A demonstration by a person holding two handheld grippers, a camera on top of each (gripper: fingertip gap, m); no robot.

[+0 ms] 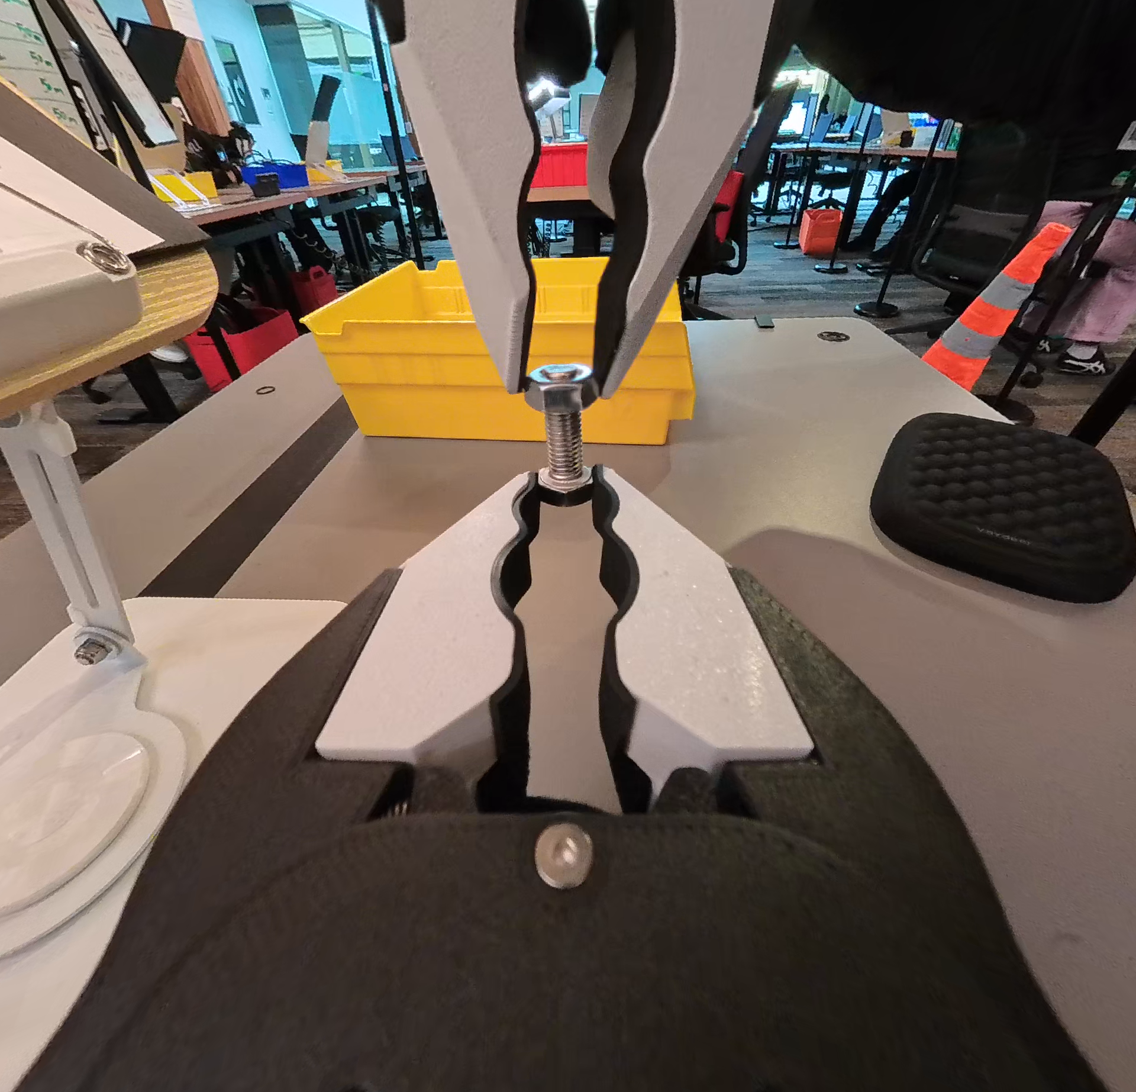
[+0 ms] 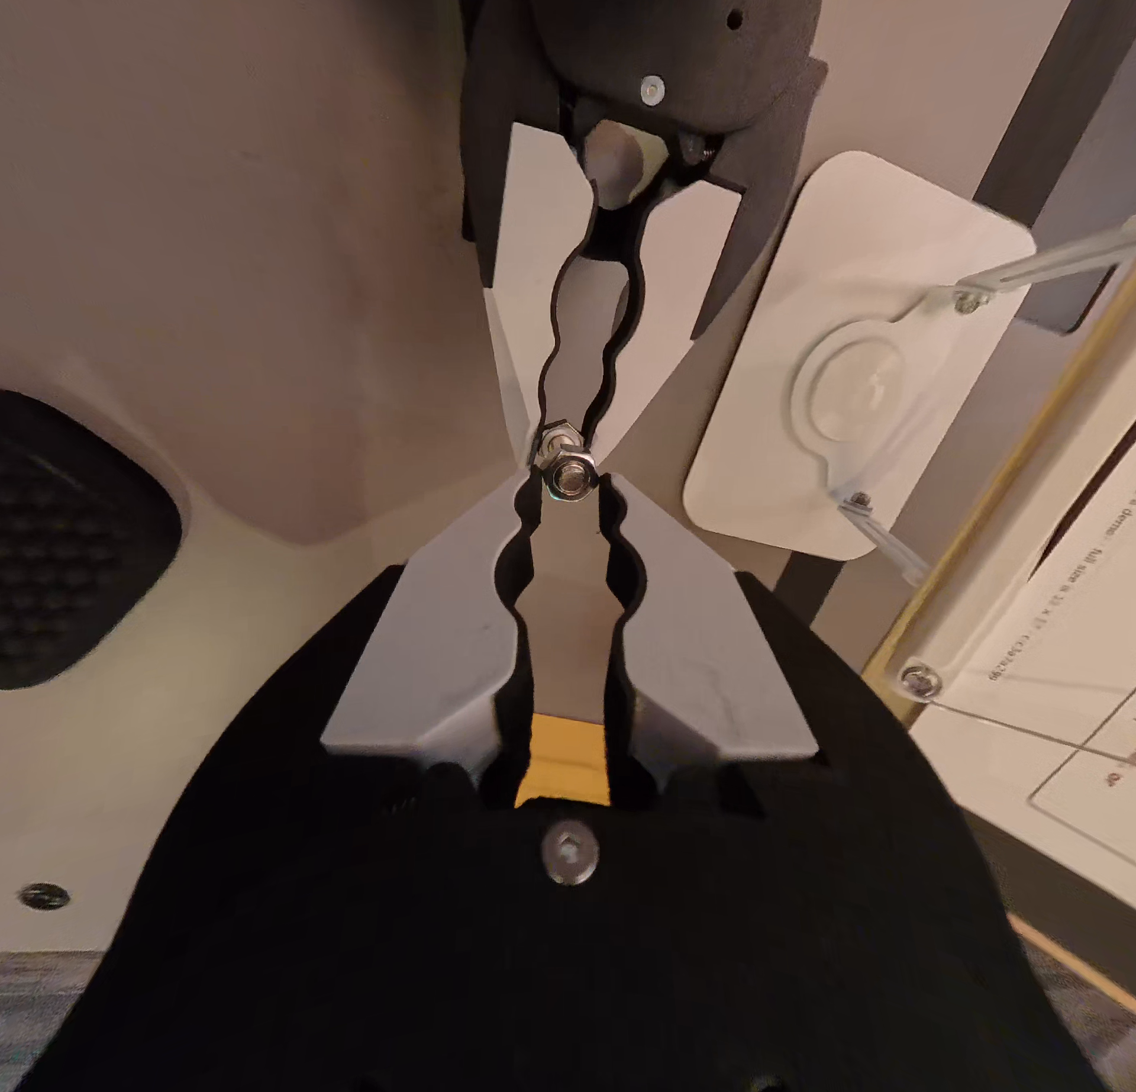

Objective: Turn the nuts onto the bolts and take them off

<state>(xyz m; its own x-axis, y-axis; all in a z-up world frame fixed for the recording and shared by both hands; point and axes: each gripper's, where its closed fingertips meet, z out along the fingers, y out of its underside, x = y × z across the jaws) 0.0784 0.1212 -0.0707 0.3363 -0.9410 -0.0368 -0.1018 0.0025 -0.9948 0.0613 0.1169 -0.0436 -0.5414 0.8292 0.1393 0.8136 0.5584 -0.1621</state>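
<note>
The left gripper [image 1: 564,489], seen from its own wrist view at centre frame, has its fingertips pinched on the lower hex end of an upright bolt [image 1: 562,442], whose threaded shank rises above the tips. At the bolt's upper end sits a hex nut [image 1: 560,387], and the right gripper [image 1: 562,386] comes down from the top of the frame with its two tips closed against the nut's sides. In the right wrist view the right gripper [image 2: 568,478] looks along the bolt's axis; the nut [image 2: 570,477] lies at centre frame between its tips, touching both, with the left gripper [image 2: 559,441] just beyond at upper centre. Behind the bolt, a yellow bin [image 1: 430,361] rests on the grey table [image 1: 799,478]. A black textured pad [image 1: 1008,509] lies at right, a white stand base [image 1: 92,755] at lower left.
</note>
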